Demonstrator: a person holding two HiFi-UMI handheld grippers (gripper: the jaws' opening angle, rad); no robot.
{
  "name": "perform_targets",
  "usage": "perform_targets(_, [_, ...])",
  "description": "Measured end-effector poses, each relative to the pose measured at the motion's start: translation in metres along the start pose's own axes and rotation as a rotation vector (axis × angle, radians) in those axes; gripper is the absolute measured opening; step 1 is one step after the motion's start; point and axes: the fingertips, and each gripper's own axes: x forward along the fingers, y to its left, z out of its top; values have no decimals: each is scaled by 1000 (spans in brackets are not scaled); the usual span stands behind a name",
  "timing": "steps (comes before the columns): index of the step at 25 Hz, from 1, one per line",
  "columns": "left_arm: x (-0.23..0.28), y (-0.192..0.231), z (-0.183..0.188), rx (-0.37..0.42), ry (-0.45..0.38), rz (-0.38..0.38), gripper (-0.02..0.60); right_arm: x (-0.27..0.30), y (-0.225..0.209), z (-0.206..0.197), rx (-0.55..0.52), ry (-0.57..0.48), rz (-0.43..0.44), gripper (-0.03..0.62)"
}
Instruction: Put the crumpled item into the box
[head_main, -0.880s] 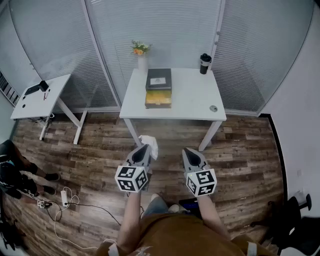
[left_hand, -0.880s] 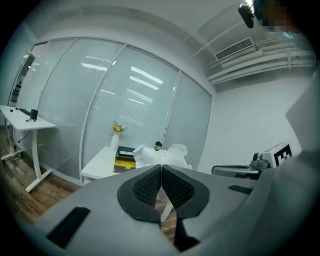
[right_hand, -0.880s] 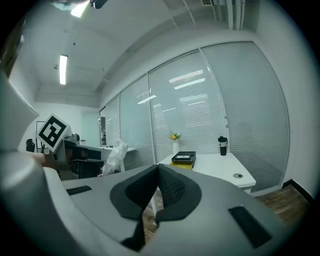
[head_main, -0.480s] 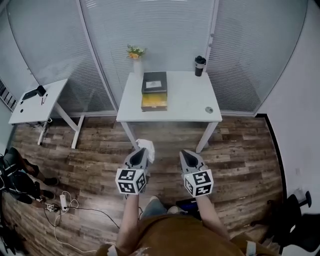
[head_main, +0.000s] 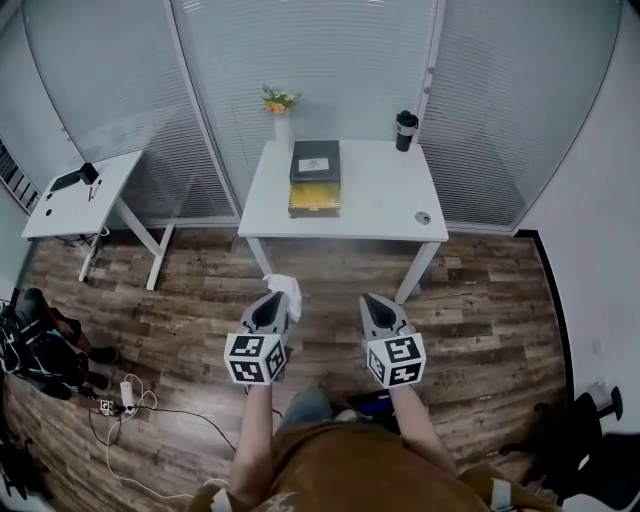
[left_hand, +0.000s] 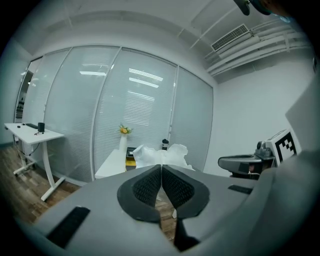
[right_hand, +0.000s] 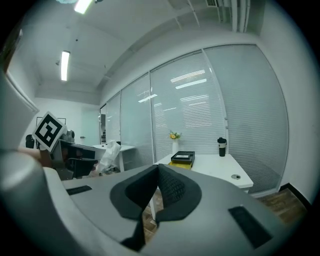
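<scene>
A crumpled white paper (head_main: 284, 289) sticks out past the tips of my left gripper (head_main: 273, 298), which is shut on it. In the left gripper view the paper (left_hand: 160, 153) bulges above the closed pads. My right gripper (head_main: 371, 300) is level beside it, shut with nothing in it. Both hang over the wooden floor, short of the white table (head_main: 380, 195). On that table lies the box (head_main: 316, 160), a black lid over a yellow base. The right gripper view shows the box (right_hand: 182, 158) ahead and the held paper (right_hand: 110, 154) at its left.
A vase of flowers (head_main: 281, 110) and a black cup (head_main: 406, 128) stand at the table's back edge, and a small round thing (head_main: 424, 217) lies near its front right corner. A second white table (head_main: 80, 195) stands left. Cables and a power strip (head_main: 128, 395) lie on the floor.
The head view has swayed a little. Both grippers hold much the same pose before the body, and the paper stays in the left jaws.
</scene>
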Motion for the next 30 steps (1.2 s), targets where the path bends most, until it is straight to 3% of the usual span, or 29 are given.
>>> perform_targets(5, [0, 10, 2, -6, -5, 23, 29, 6, 3, 1, -6, -2, 16, 12])
perform_targets(13, [51, 15, 12, -14, -16, -34, 29, 49, -29, 0, -4, 5, 6, 12])
perform_targets(19, [128, 42, 20, -6, 8, -51, 29, 117, -70, -4, 10, 30, -4, 12])
perform_targets(30, [291, 139, 53, -35, 96, -76, 30, 295, -135, 13, 18, 110, -18, 12])
